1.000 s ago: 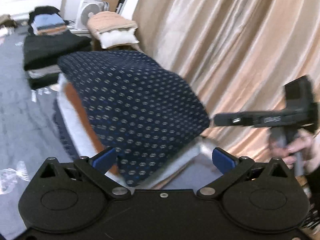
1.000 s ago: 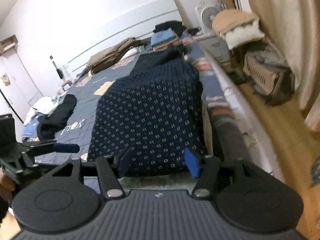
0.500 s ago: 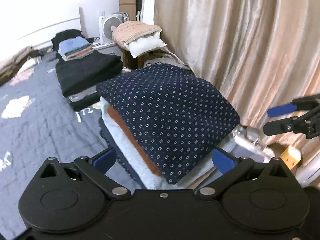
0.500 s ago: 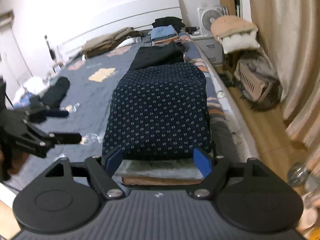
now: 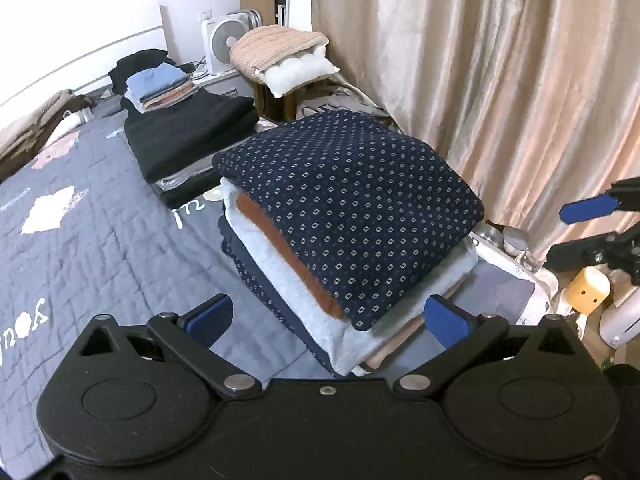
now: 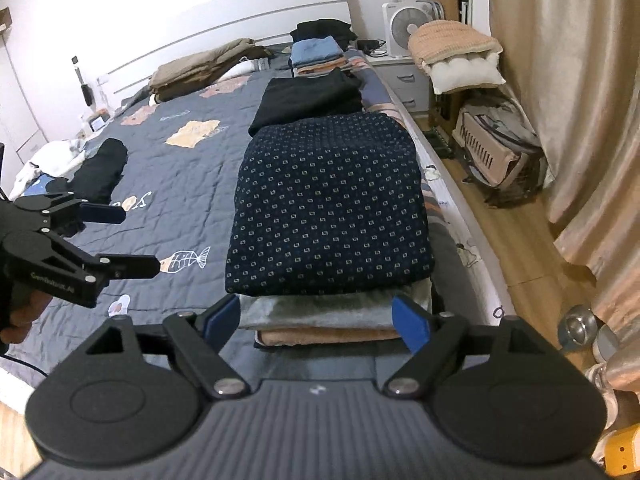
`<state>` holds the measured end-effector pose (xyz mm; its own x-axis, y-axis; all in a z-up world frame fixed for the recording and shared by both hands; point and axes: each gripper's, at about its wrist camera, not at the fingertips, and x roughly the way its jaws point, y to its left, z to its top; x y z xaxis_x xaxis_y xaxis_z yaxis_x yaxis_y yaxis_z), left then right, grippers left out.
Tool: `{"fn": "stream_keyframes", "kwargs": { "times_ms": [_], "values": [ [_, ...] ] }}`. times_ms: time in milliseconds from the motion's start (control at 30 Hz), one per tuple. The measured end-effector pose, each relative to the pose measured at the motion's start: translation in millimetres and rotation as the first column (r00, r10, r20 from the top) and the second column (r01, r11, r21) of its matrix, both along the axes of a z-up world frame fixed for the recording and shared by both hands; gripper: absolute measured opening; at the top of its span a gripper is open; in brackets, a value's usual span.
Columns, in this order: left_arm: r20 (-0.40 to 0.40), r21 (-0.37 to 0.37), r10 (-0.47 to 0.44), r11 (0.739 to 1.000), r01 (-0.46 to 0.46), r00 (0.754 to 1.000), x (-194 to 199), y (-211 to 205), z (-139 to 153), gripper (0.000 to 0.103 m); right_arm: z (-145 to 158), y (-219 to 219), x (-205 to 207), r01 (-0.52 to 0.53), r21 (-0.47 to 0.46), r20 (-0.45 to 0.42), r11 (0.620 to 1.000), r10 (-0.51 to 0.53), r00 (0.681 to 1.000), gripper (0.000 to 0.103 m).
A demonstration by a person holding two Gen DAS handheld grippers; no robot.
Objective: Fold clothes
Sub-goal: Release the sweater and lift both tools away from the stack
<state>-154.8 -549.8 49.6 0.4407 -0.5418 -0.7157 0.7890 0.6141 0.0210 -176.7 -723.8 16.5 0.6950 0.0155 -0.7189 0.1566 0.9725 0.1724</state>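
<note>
Navy garment: dark-blue knit with small pale diamond dots (image 5: 352,216), folded into a flat rectangle — it lies on top of the near pile at the bed's right edge.
Pile beneath: a rust-brown folded layer (image 5: 288,256), a pale grey-blue fleece (image 5: 280,280) and a tan fold (image 6: 328,335), stacked square.
Change: a second ago both cameras sat close over the dotted knit and were blurred; now both have pulled back and the whole pile shows, sharp.
Left gripper (image 5: 326,314): blue-tipped tongs apart, nothing between them, short of the pile's near corner.
Right gripper (image 6: 318,318): tongs likewise spread and empty — level with the pile's near end.
Meaning: the garment looks released and this fold finished, by my reading.
Far along the bed: a black folded stack (image 6: 310,96), then a blue-topped stack (image 6: 316,51).
Left side: loose dark and white clothes (image 6: 76,168) on the grey quilted bedspread (image 6: 168,184) — possibly next.
</note>
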Motion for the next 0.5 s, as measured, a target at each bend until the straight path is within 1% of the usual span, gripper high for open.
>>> {"fn": "stream_keyframes", "kwargs": {
  "times_ms": [133, 300, 500],
  "values": [
    [0.021, 0.023, -0.016, 1.0, 0.016, 1.0, 0, 1, 2, 0.103, 7, 9, 4, 0.009, -0.018, 0.0, 1.0, -0.009, 1.0, 0.082],
    [0.028, 0.028, -0.053, 0.998, 0.052, 0.998, 1, 0, 5, 0.103, 11, 14, 8, 0.024, -0.021, -0.002, 0.999, -0.024, 1.0, 0.082],
    [0.05, 0.04, -0.066, 0.997, 0.064, 0.997, 1, -3, 9, 0.103, 13, 14, 9, 0.041, -0.02, -0.01, 0.999, -0.042, 0.999, 0.082]
  ]
}}
